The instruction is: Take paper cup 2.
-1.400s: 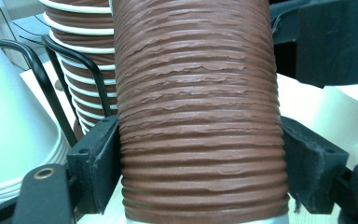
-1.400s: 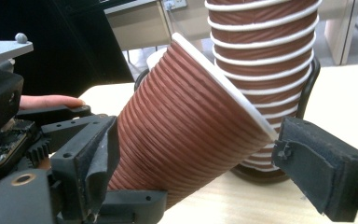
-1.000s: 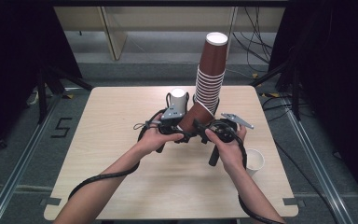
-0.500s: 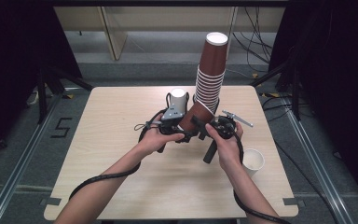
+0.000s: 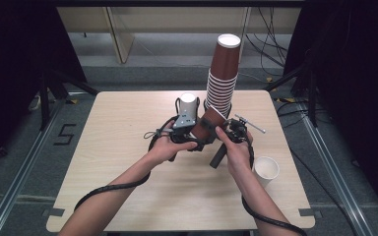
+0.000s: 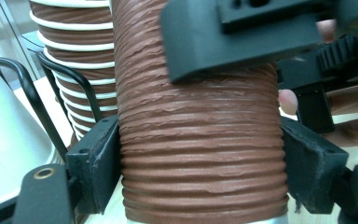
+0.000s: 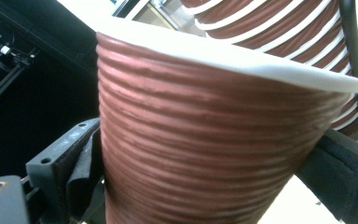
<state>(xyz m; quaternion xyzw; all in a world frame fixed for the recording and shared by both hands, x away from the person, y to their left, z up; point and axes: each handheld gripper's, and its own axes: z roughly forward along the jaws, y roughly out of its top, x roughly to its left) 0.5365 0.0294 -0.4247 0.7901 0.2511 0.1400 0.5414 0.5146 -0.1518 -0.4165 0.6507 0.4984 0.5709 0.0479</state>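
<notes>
A brown ribbed paper cup [image 5: 204, 125] hangs tilted above the table between my two grippers. My left gripper [image 5: 197, 132] is shut on it; in the left gripper view both pads press the cup [image 6: 200, 154] low on its wall. My right gripper [image 5: 217, 127] comes in from the right and spans the same cup nearer its white rim. Its jaws have just been opening, but in the right gripper view the cup [image 7: 200, 149] still sits between them with a pad against each side. One right jaw crosses the cup's top in the left gripper view.
A tall stack of brown cups [image 5: 222, 83] stands at the table's far side, right behind the held cup. A white cup [image 5: 188, 101] in a black wire frame [image 6: 42, 107] sits left of the stack. Another white cup [image 5: 266, 169] stands upright near the right edge of the wooden table [image 5: 128, 147].
My right hand has shifted slightly toward the far side and inward, uncovering the white cup at the right. The left hand and the brown cup have stayed put.
</notes>
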